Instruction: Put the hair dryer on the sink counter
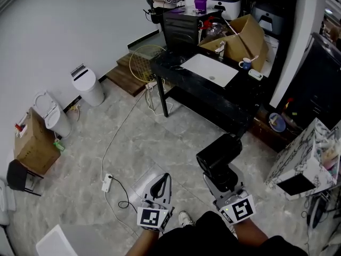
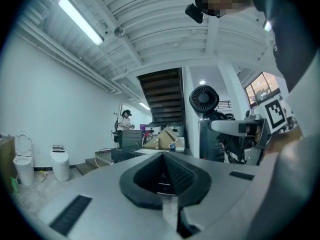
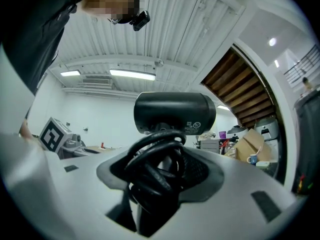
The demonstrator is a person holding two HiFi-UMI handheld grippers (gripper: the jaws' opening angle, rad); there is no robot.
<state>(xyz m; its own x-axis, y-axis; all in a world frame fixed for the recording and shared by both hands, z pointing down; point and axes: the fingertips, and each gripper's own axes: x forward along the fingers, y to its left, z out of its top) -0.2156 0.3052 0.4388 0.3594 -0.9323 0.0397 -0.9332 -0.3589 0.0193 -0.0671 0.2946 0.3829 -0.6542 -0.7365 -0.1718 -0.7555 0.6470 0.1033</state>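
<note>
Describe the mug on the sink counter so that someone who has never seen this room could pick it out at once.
Find the black counter with the white sink basin set into its top. Just to the right of the basin, beside the open cardboard box, stands a small mug. It is the only blue-and-white thing on that counter, and something pale pokes out of its top.

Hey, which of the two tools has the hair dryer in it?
The right tool: the black hair dryer and its coiled cord are clamped in its jaws. The left tool is shut and empty.
</note>
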